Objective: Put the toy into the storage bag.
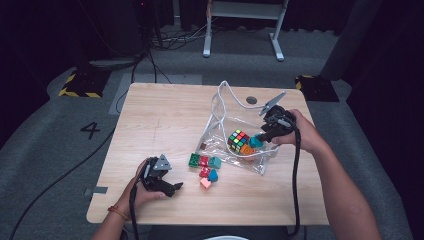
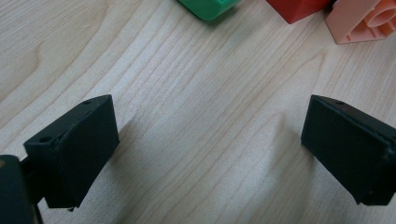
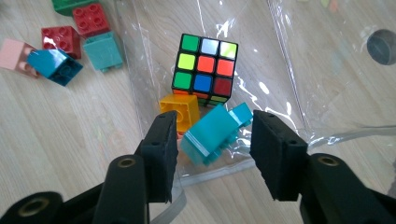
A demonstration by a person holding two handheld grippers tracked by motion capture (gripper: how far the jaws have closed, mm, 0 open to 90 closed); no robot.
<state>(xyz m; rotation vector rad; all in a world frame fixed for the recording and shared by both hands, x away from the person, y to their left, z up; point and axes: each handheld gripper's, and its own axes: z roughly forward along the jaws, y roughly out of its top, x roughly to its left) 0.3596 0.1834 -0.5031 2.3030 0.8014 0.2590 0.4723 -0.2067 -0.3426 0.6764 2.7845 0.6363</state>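
Seemingly diagonal teal block (image 3: pixel 212 133), studs up-right

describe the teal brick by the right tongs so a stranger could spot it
Find the clear plastic bag on the table's right half. Inside it, beside the puzzle cube and an orange brick, lies the teal brick, the bag's only teal piece.

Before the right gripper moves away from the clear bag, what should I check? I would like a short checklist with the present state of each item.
1. Right gripper let go of the teal block: ok, gaps show beside both pads.
2. Teal block inside the clear bag: ok, beside the orange block and puzzle cube.
3. Bag mouth open: cannot tell.
4. Left gripper empty and open: ok, bare wood between.
5. Loose blocks left on the table: not ok, several outside.
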